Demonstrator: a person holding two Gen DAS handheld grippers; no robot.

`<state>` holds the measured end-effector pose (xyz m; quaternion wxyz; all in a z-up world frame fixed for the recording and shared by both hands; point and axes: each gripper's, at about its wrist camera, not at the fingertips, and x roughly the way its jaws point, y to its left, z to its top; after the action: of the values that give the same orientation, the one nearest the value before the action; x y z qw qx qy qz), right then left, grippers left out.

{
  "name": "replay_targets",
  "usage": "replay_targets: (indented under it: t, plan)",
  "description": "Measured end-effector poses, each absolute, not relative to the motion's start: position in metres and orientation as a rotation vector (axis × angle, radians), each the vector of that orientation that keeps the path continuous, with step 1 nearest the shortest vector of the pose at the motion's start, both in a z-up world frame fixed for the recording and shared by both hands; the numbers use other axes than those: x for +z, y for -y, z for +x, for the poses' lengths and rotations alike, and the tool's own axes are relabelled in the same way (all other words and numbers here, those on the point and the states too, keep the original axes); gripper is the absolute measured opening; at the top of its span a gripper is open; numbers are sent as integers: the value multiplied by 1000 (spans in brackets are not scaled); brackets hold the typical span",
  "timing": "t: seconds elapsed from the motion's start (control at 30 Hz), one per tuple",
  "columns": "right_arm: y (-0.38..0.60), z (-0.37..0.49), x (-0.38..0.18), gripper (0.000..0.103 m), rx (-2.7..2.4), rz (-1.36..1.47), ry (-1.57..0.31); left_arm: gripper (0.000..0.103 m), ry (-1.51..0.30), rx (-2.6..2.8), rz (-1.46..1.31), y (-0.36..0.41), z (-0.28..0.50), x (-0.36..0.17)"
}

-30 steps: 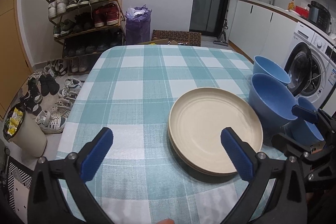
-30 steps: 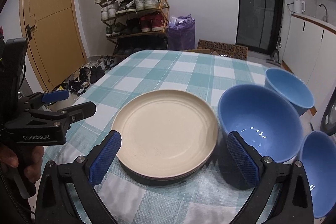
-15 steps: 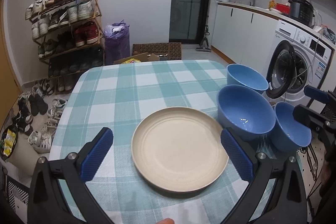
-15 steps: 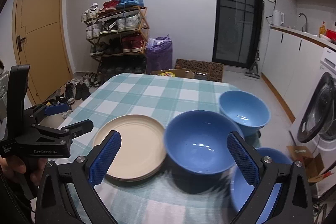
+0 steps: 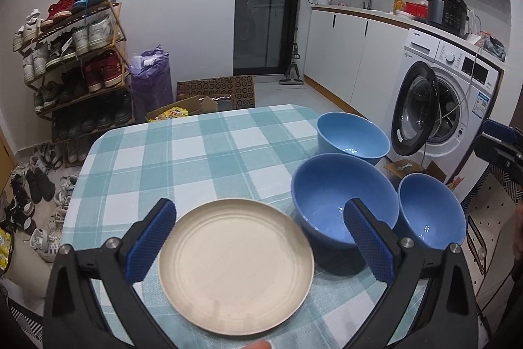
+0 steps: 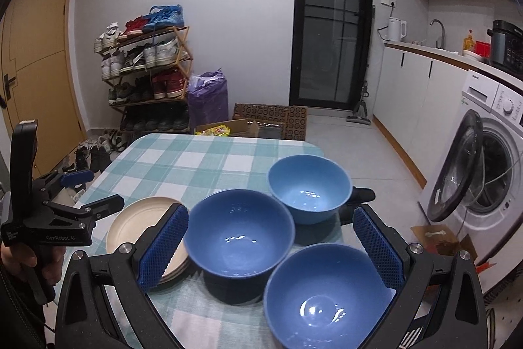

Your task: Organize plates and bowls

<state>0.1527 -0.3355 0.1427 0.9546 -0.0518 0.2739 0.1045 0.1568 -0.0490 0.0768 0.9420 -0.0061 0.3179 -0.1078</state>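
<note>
A stack of cream plates [image 5: 236,261] [image 6: 143,223] lies on the checked tablecloth [image 5: 196,159] [image 6: 196,165]. To its right stand three blue bowls: a large one [image 5: 343,201] [image 6: 240,234], a lighter one behind it [image 5: 353,134] [image 6: 309,187], and a third at the table's near right corner [image 5: 431,210] [image 6: 327,293]. My left gripper [image 5: 261,242] hangs open above the plates, holding nothing. My right gripper [image 6: 269,246] is open above the large bowl and the near bowl, also with nothing in it. The left gripper [image 6: 91,195] shows at the left of the right wrist view.
A shoe rack [image 5: 75,54] and purple bag [image 5: 152,80] stand beyond the table's far left. Cardboard boxes [image 5: 215,94] lie on the floor behind it. A washing machine [image 5: 447,94] with its door open is at the right. A person's hand [image 6: 29,257] holds the left gripper.
Both grippers have pulled back and risen; the table looks smaller and all three bowls are now in view. The right gripper has swung right, over the bowls. Nothing on the table has moved.
</note>
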Motion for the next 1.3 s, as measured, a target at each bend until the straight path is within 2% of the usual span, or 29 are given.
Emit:
replay_targets:
  t: [0.63,1.3]
  plan:
    - [417,223,171,102,149,-75,-611,103,-680,-286,39,106,218,84]
    - [451,299,123,102,98,18,-721,103,-747,-352,91,167,299,66]
